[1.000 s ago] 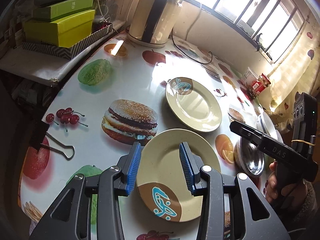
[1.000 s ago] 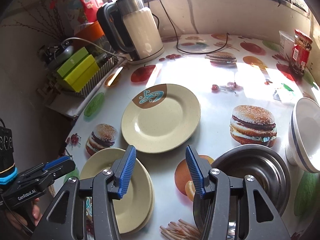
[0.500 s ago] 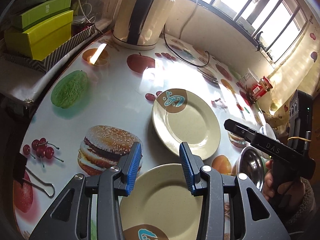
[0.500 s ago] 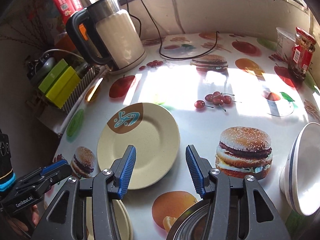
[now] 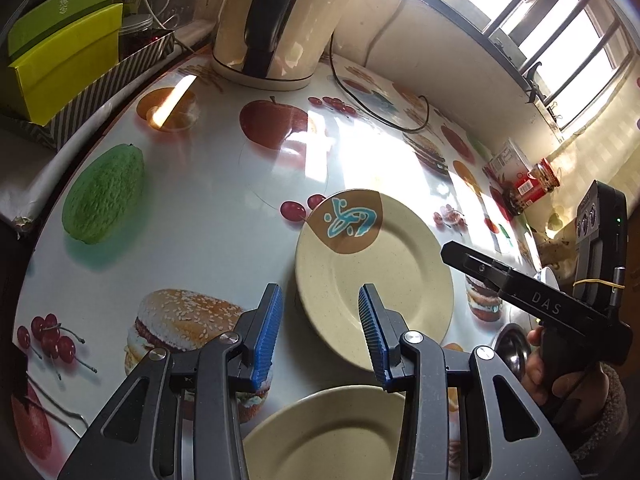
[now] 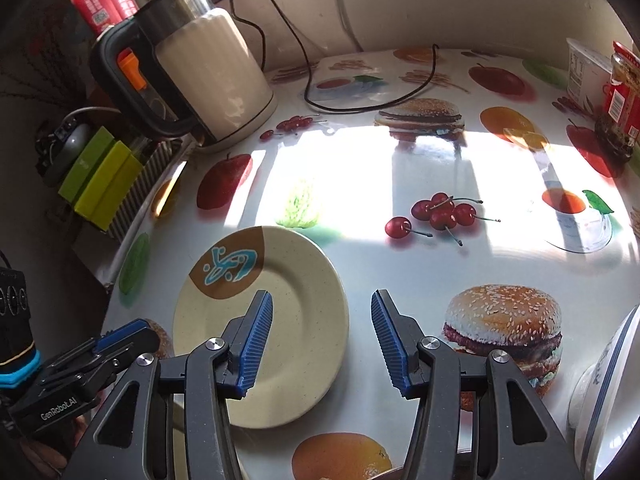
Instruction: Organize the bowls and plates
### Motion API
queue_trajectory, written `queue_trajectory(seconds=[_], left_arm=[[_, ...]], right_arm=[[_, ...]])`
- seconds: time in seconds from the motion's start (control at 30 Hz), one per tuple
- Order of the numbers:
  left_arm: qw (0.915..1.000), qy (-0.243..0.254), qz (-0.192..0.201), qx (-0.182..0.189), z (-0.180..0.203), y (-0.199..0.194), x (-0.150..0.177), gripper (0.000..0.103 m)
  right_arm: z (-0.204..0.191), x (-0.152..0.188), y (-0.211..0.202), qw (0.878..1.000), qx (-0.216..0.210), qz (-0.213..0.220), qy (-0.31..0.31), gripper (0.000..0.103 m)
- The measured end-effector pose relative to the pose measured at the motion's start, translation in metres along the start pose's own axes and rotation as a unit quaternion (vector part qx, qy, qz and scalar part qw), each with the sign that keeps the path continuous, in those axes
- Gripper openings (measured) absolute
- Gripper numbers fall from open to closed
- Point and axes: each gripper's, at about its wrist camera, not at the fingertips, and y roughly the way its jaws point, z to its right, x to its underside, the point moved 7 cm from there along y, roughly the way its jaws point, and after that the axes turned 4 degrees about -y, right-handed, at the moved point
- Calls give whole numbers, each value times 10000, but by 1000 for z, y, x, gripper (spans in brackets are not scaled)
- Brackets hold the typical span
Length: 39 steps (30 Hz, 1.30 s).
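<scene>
Item: my left tongs (image 5: 318, 332). Jaws parted, nothing between the blue pads; they hang above the table (image 5: 208, 200) over the near rim of the far plate (image 5: 376, 276).

Item: my right tongs (image 6: 322, 344). Jaws likewise parted and empty, poised above the right edge of that same plate (image 6: 260, 320).

Item: far plate, cream with a brown patch and blue motif. Lies flat on the table just ahead of both tongs, a little right of my left pair and a little left of my right pair.

Item: near plate (image 5: 328, 436), cream. Lies under my left tongs, close beneath the arms, apart from the far plate.

Item: steel bowl (image 5: 512, 344). Right of my left tongs, partly hidden behind my right hand (image 5: 560, 376).

Item: white bowl with blue rim (image 6: 604, 392). Far right of my right tongs, tilted on its side as far as I can tell.

Item: kettle (image 6: 192, 76). Well ahead and left of my right tongs, its cord (image 6: 360, 96) trailing across the table behind it.

Item: green boxes (image 5: 60, 48). Far ahead-left of my left tongs, off the table.
</scene>
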Motion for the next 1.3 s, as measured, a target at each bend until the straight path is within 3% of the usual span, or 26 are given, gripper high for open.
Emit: queue_trajectory(seconds=[0.5,0.6,0.87,1.1,1.3], left_arm=[[9998,-38,-169,43,0,18,1,41],[9998,-44,-199,41,1,20,2,34],[9997,-61,-217,43,0,23,2,29],[9997,-135,-222,-3,-5,24,1,19],[9997,-115,-202,-52,-5,25,2,18]], right_arm=[[-1,4,17,9996,-147,-223,41,45],[-1,4,18,9996,-154,-240,45,40],[1,6,21,9994,-166,-282,56,30],[3,8,22,9995,-138,-269,97,25],[5,8,22,9995,-130,-264,141,22]])
